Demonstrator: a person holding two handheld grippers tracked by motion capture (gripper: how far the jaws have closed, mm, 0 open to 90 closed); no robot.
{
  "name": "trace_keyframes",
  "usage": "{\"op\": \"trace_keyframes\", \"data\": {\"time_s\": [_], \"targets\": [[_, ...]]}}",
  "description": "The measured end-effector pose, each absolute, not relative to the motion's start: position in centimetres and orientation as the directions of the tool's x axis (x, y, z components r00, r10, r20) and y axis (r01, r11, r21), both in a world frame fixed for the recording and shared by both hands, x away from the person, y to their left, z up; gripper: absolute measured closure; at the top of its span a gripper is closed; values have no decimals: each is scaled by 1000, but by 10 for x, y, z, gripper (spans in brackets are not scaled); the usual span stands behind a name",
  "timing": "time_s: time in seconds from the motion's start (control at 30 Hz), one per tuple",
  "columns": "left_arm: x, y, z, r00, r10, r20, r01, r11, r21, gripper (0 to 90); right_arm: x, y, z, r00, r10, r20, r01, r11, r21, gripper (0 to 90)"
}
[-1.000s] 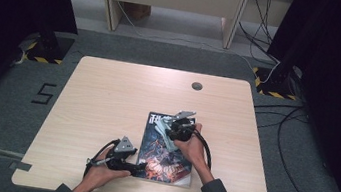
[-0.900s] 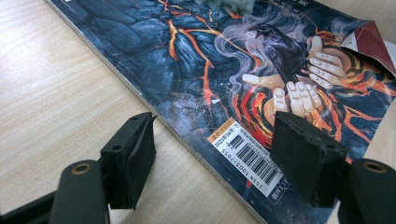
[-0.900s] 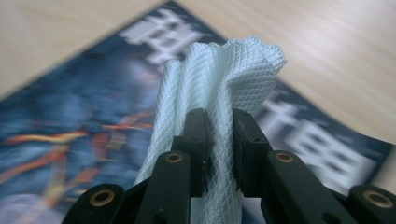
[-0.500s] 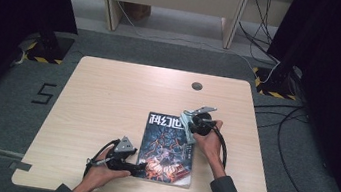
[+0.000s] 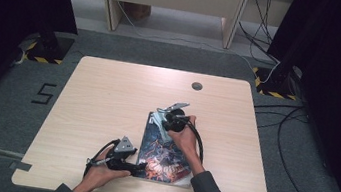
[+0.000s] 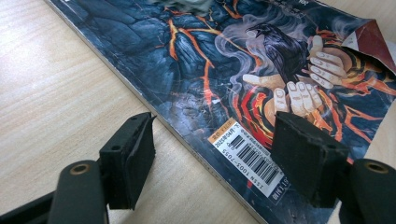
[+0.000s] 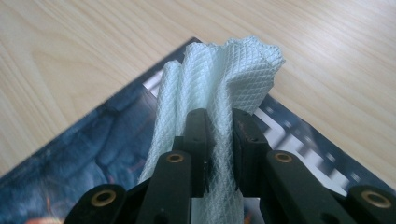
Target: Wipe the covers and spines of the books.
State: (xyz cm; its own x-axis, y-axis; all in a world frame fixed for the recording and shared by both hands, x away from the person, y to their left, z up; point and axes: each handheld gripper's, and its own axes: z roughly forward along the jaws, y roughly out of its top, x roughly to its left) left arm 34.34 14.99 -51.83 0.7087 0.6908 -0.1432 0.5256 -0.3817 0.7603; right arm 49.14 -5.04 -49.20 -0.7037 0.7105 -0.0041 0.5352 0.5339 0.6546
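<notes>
1. Cloth (image 7: 219, 93): a pale, mint-white wiping cloth with a diamond-weave surface, bunched into folds. It sits over the far part of the magazine, and in the high view it appears as a light patch (image 5: 160, 123) just below the right gripper.

2. Magazine (image 5: 167, 151): lies flat on the table near the front edge, right of centre. Its cover is dark blue-black with orange lava-like veins (image 6: 196, 60), a black bird and pale hands (a barcode label sits near the corner closest to the left gripper). One corner of the cover is curled up at the upper right of the left gripper view.

3. Right gripper (image 7: 219, 140): its two black jaws stand close together and pinch the cloth, which rises between them and fans out above the tips. In the high view the gripper (image 5: 168, 118) is over the far end of the magazine, with the person's right hand (image 5: 184, 136) behind it.

4. Left gripper (image 6: 212, 158): jaws stand wide apart with nothing between the pads. One jaw is over bare wood and the other over the barcode corner, so they straddle the magazine's near edge. Whether the pads touch the cover cannot be told. In the high view it (image 5: 138, 168) lies at the front left corner of the magazine, held by the left hand (image 5: 102, 172).

5. Table (image 5: 107, 97): light wood top with rounded corners; a small round grommet (image 5: 197, 86) lies near its far edge, well apart from the magazine.
</notes>
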Motion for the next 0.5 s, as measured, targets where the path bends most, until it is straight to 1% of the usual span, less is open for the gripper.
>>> {"op": "trace_keyframes", "data": {"time_s": [0.07, 0.13, 0.3, 0.33, 0.37, 0.4, 0.43, 0.47, 0.5], "targets": [[343, 150, -518, 709, 691, -141, 525, -384, 760, 293, 492, -47, -491, -706, 708, -18, 532, 548, 645, 783], [343, 150, -518, 709, 691, -142, 525, -383, 760, 293, 492, -49, -491, -704, 710, -5, 538, 538, 648, 782], [343, 150, -518, 709, 691, -144, 525, -380, 762, 293, 496, -77, -490, -671, 741, -16, 561, 522, 643, 781], [343, 150, -518, 709, 691, -144, 525, -380, 762, 293, 496, -77, -490, -671, 741, -16, 561, 522, 643, 781], [343, 150, -518, 709, 691, -142, 524, -382, 761, 293, 498, -93, -490, -645, 764, -15, 580, 502, 642, 781], [343, 150, -518, 709, 691, -142, 524, -382, 761, 293, 498, -93, -490, -645, 764, -15, 580, 502, 642, 781], [343, 150, -518, 708, 692, -142, 525, -382, 760, 293, 500, -110, -489, -611, 792, -6, 606, 472, 641, 779], [343, 150, -518, 708, 692, -142, 525, -382, 760, 293, 500, -110, -489, -611, 792, -6, 606, 472, 641, 779], [343, 150, -518, 708, 691, -143, 525, -379, 762, 293, 502, -125, -489, -588, 809, -5, 615, 451, 646, 779]]}}
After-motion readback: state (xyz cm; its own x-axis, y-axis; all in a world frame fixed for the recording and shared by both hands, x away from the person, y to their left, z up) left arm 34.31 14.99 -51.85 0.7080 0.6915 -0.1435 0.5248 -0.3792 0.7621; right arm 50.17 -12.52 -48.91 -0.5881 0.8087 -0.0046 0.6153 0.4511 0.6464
